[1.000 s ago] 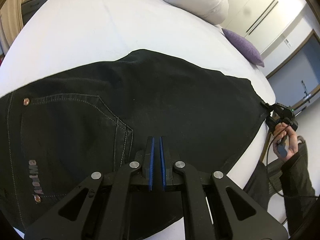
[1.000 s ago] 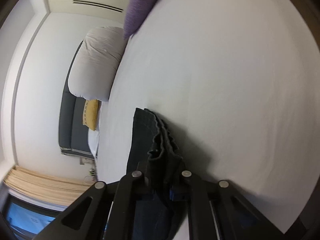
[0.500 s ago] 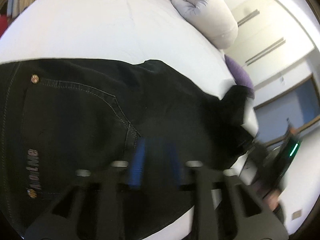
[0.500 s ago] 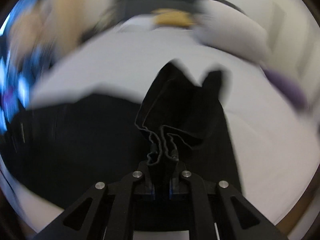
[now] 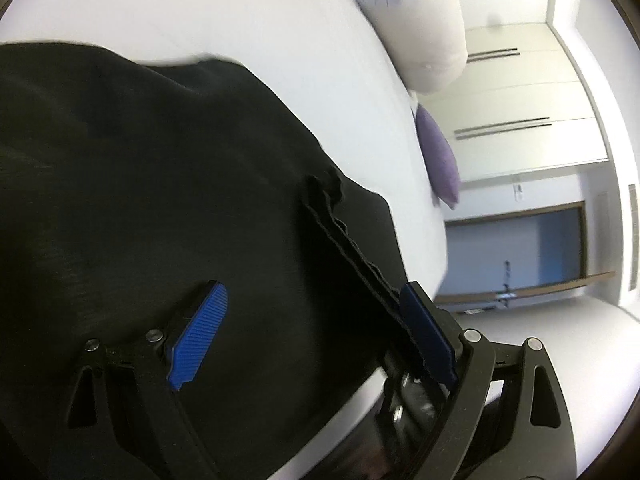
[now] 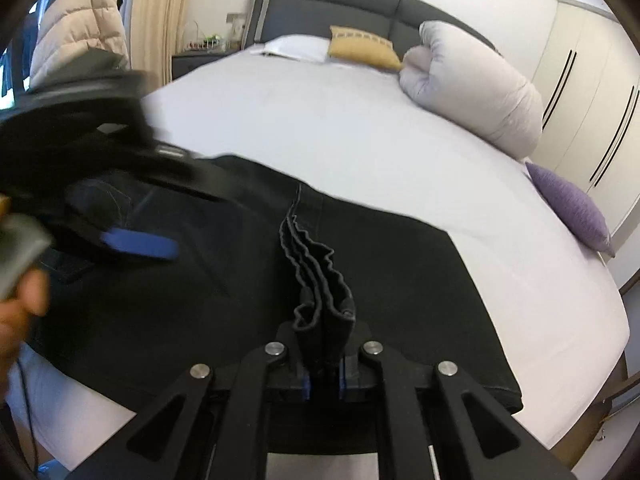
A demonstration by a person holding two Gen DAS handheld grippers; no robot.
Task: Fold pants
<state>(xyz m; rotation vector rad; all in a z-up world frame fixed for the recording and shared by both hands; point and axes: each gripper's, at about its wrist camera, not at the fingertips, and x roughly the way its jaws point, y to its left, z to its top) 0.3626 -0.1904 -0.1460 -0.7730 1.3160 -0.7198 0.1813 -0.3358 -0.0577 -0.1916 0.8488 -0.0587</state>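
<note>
Black pants (image 6: 400, 272): spread on the white bed (image 6: 320, 120), near edge at the mattress edge. Stacked hems pinched in the right tongs (image 6: 322, 376), jaws narrow on the cloth. Left tongs (image 5: 316, 320): jaws opening wide over the fabric, gripping nothing. Bare sheet ahead; rolled duvet (image 6: 472, 88) and purple cushion (image 6: 572, 204) far right.

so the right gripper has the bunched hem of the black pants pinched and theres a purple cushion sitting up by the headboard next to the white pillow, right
Nearly. The right gripper does pinch the bunched hem of the black pants, but the right wrist view shows a mustard-yellow cushion by the headboard. The purple cushion lies at the bed's edge.
</note>
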